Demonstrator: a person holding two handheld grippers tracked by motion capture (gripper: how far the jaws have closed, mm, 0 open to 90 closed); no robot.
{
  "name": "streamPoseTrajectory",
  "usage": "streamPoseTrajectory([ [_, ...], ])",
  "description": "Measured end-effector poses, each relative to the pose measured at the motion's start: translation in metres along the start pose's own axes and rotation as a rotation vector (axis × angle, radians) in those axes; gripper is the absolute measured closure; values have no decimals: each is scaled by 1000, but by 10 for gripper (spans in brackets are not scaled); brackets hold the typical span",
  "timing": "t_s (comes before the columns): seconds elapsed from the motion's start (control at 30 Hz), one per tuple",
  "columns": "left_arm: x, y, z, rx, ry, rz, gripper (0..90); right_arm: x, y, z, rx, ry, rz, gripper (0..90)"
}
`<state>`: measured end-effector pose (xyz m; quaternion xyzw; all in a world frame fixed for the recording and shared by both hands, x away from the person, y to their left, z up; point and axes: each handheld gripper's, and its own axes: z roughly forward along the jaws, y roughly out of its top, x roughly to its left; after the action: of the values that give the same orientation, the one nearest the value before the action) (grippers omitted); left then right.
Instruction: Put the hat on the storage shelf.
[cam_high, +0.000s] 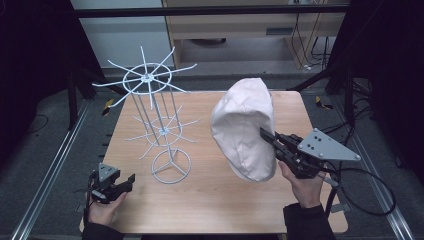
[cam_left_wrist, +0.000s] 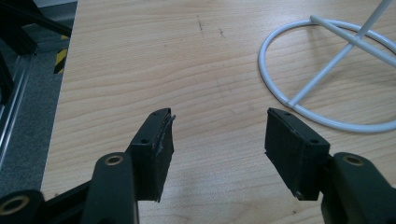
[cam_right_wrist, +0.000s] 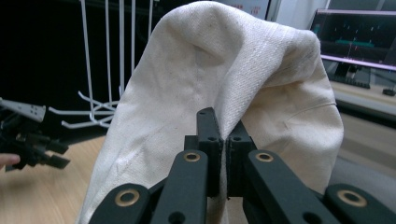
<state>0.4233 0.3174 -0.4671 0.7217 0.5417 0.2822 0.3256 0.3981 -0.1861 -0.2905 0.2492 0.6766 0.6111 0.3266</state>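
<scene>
One cream cap (cam_high: 245, 127) hangs pinched in the right gripper (cam_high: 274, 140); left gripper (cam_high: 131, 178) gapes beside one wire rack (cam_high: 159, 122).

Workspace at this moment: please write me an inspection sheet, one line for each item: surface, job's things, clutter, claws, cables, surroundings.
Surface: wooden table, light grain, a few faint dark marks in the left gripper view.
Job's things: cream cloth hat held up above the table; white wire rack standing upright on its ring base, left of the hat.
Clutter: nothing seen.
Claws: right claw shut on a fold of the hat; left claw open, empty, low over the table near the ring base.
Cables: black cable loops from the right claw past the table's right edge.
Surroundings: metal rails beside the table, grey floor, dark frame posts, a lit monitor behind.
</scene>
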Motion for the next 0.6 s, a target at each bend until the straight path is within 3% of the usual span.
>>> streamPoseTrajectory([
  [0.6, 0, 0, 0, 3, -2, 4, 415, 8, 58, -3, -146, 4, -53, 889],
])
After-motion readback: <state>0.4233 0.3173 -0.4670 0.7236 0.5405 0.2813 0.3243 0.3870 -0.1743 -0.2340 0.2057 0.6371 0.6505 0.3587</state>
